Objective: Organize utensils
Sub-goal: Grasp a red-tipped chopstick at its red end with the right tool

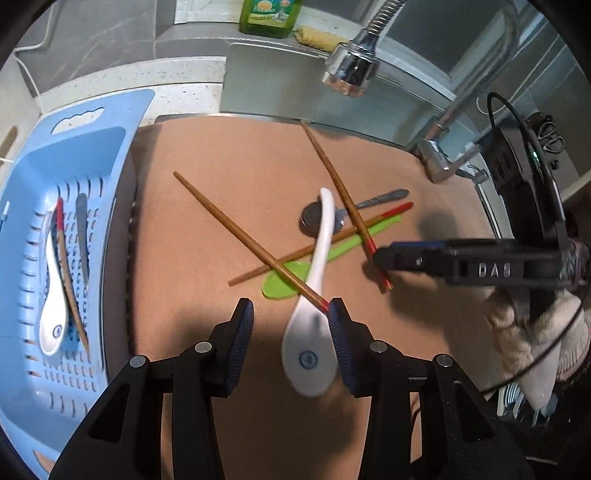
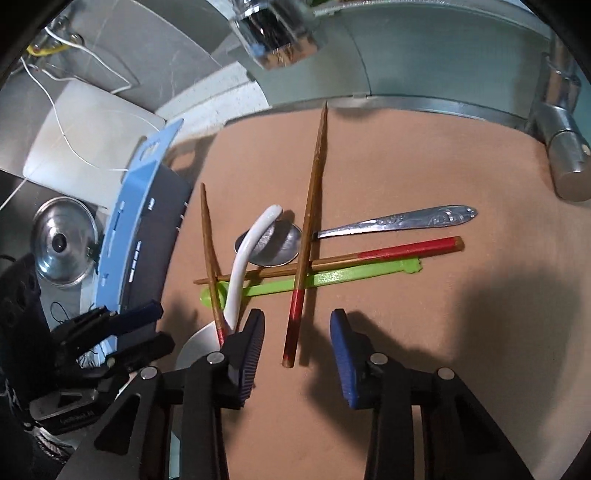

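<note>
On the brown mat [image 1: 229, 155] lies a pile: a white ceramic spoon [image 1: 314, 332], three red-tipped wooden chopsticks [image 1: 229, 218], a green plastic spoon [image 1: 347, 243] and a metal spoon [image 1: 384, 195]. My left gripper [image 1: 291, 314] is open, low over the mat, its jaws around the white spoon's bowl. My right gripper [image 2: 297, 328] is open, its jaws either side of the red end of one chopstick [image 2: 310, 221]. The right view also shows the white spoon [image 2: 243, 258], green spoon [image 2: 332, 277] and metal spoon [image 2: 399, 219].
A blue slotted basket [image 1: 110, 147] stands left of the mat and holds a white spoon [image 1: 51, 314], a chopstick and a metal utensil. A faucet head [image 1: 351, 70] hangs above the far side. A green soap bottle [image 1: 269, 18] stands behind. A pot lid [image 2: 62, 247] lies left.
</note>
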